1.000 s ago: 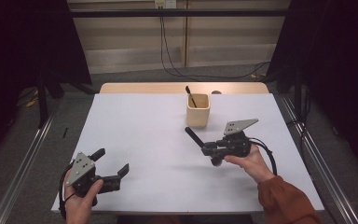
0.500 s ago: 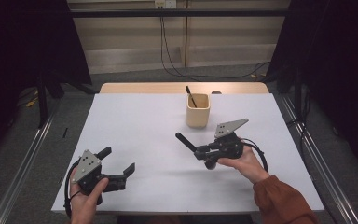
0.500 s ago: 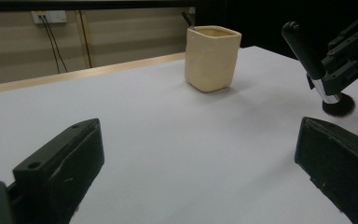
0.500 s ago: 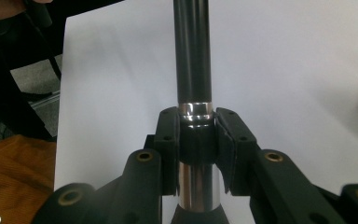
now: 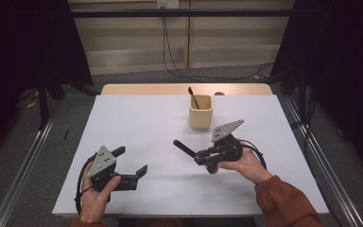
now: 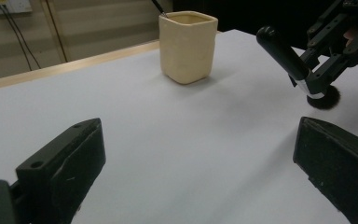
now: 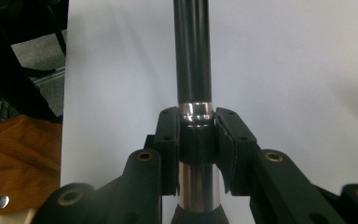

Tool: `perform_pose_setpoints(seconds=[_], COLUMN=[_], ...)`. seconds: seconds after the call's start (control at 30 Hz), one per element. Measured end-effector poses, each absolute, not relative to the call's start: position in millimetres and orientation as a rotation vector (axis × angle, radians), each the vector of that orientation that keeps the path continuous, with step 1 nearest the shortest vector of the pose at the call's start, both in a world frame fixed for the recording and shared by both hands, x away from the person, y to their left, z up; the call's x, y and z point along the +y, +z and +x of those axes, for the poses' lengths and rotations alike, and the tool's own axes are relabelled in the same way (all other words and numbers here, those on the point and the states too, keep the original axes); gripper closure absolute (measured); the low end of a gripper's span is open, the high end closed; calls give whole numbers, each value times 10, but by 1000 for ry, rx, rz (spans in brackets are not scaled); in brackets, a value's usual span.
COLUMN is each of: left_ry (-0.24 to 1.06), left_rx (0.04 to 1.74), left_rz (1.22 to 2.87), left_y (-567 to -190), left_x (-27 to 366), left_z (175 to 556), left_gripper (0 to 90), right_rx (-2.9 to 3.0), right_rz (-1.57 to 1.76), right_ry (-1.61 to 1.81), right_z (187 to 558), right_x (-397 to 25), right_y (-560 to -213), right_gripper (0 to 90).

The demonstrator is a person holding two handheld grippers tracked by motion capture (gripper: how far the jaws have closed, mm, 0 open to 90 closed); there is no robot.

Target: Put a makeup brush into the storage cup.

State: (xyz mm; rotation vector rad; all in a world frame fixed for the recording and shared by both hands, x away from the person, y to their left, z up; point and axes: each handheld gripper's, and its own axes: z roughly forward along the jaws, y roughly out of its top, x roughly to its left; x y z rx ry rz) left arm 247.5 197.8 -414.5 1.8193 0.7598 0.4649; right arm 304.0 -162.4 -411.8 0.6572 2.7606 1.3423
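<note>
- High view: the right tool [image 5: 199, 156] is held low over the middle of the white surface [image 5: 142, 123], gripped by the right hand [image 5: 243, 163] with an orange sleeve [image 5: 286, 203] behind it.
- The right tool is clamped on a makeup brush [image 5: 183, 147]; its black handle is seen slanting up and to the left, away from the jaws.
- Right gripper view: the brush [image 7: 193, 84] is pinched at its silver collar, both jaws pressed against it, with the handle running straight ahead over the surface.
- Left gripper view: the dark bristle end of the brush [image 6: 324, 98] is seen just beyond the right tool [image 6: 307, 77], close to or touching the surface; which of the two cannot be told.
- The left tool [image 5: 132, 163] is held by the left hand [image 5: 94, 196] near the front left corner of the surface, jaws set wide apart with nothing between them.
- A cream cup [image 5: 201, 111] is stood upright toward the back of the surface, well apart from both tools.
- A thin dark stick [image 5: 193, 98] is leaned inside the cup, its top rising past the rim.
</note>
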Motion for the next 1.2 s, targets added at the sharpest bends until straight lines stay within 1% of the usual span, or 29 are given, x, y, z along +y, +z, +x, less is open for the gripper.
perform_pose_setpoints(seconds=[0.33,0.73,1.07,1.2], left_ry=[409,380,340,336], left_rx=[721,614,598,601], left_rz=[1870,1949,2014,2043], left_y=[-4125,-4017,-4030,-4048], left_x=[1830,1644,1579,1571], left_z=[2586,2637,2665,2674], left_gripper=[18,19,21,21], right_rx=[2842,2929,3038,3055], right_rz=[576,481,316,286], right_ry=[1270,1157,973,950], right_z=[3030,3062,3062,3086], right_x=[-1525,-1451,-1319,-1278], right_y=[-4126,-4069,-4053,-4017], right_gripper=[723,723,723,723])
